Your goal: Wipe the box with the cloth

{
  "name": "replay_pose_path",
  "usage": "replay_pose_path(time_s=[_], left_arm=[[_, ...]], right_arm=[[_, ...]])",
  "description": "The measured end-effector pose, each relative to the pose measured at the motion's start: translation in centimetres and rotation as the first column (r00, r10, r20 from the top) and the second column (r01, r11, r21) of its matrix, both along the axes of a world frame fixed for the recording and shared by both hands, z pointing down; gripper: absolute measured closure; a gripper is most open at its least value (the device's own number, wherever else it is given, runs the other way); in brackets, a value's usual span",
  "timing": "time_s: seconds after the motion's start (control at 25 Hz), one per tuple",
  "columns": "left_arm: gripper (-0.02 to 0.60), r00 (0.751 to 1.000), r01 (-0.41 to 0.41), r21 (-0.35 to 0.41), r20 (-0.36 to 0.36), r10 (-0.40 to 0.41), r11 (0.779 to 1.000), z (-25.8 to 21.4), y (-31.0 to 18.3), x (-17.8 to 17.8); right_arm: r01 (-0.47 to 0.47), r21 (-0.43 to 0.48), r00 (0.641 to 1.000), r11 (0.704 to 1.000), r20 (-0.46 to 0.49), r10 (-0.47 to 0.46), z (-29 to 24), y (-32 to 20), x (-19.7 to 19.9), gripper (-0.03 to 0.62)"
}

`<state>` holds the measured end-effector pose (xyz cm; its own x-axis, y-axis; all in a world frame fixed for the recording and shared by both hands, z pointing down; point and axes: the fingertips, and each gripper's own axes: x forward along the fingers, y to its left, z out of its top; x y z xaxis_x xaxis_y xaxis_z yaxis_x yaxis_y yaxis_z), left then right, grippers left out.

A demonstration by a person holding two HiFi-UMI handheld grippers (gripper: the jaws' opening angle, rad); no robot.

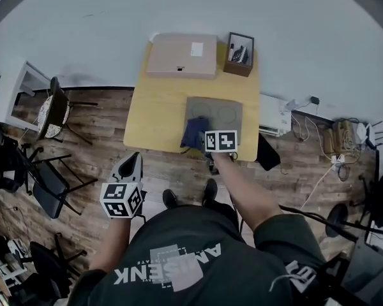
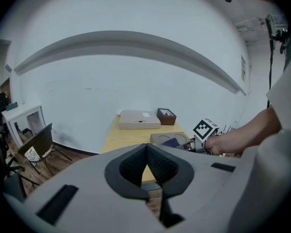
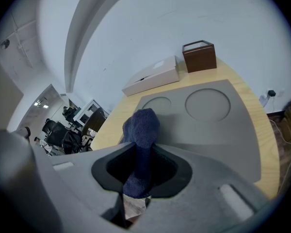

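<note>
One cloth [image 3: 141, 126], long axis along right tongs [image 3: 143, 152] gripping it — left tongs [image 2: 146, 154] closed, empty

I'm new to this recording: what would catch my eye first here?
A dark blue cloth is clamped in the right hand-held gripper over the near edge of a grey tray on the yellow table. By the wall lie a flat cardboard box and a small brown box. The left hand-held gripper, shut and empty, is off the table at its near left.
</note>
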<state>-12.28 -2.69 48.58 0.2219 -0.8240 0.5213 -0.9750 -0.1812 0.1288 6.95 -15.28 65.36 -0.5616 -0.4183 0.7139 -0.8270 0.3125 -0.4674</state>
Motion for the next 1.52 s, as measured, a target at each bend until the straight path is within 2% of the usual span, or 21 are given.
replay_pose_path(time_s=[0.72,1.52], left_arm=[[0.580,0.989,-0.149,0.022,-0.012,0.149,0.989,0.0,-1.9,4.6],[0.580,0.963,-0.266,0.031,-0.034,0.267,0.964,0.0,-2.8,6.9]], right_arm=[[-0.136,0.012,0.990,0.991,-0.036,0.137,0.2,1.3,8.2,0.510],[-0.293,0.029,0.951,0.956,-0.095,0.294,0.3,3.2,16.3,0.510]])
